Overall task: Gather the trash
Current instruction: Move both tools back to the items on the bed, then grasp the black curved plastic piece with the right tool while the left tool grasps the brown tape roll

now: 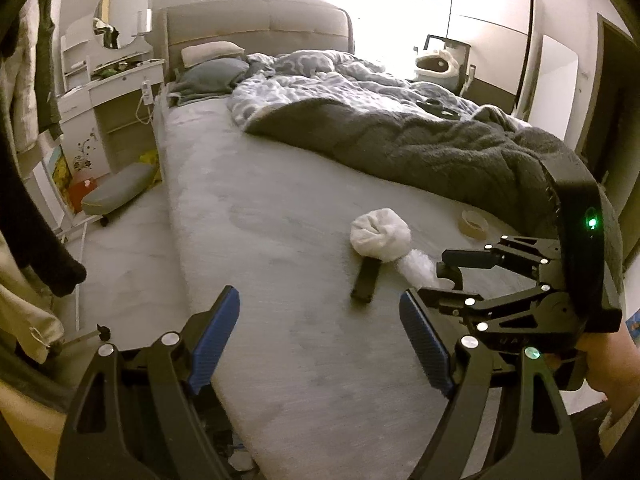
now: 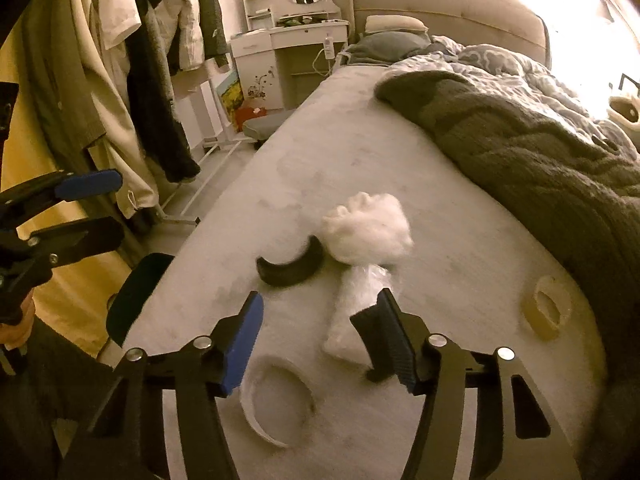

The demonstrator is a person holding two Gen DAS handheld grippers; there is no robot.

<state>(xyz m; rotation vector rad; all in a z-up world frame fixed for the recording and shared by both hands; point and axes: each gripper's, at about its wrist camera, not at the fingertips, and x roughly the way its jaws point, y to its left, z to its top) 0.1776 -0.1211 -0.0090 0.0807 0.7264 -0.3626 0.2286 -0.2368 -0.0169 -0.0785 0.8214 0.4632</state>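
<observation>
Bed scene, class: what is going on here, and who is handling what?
A person stands at the foot of a bed with a pair of tongs in each hand, clearing up rubbish. On the grey sheet lie a white crumpled wad, a clear plastic bag, a curved black piece, a roll of tape and a white ring. The right tongs reach over the plastic bag with the jaws apart, not pressing on it. The left tongs are open and empty. Nothing is picked up yet.

A bed point(image 1: 280, 208) with a grey headboard point(image 1: 260, 28) fills the room, a dark blanket point(image 1: 420, 148) rumpled across it. A white dresser point(image 1: 116, 92) with an oval mirror point(image 1: 120, 14) stands beside it. Clothes point(image 2: 120, 60) hang nearby. Strong light washes out the far wall.
</observation>
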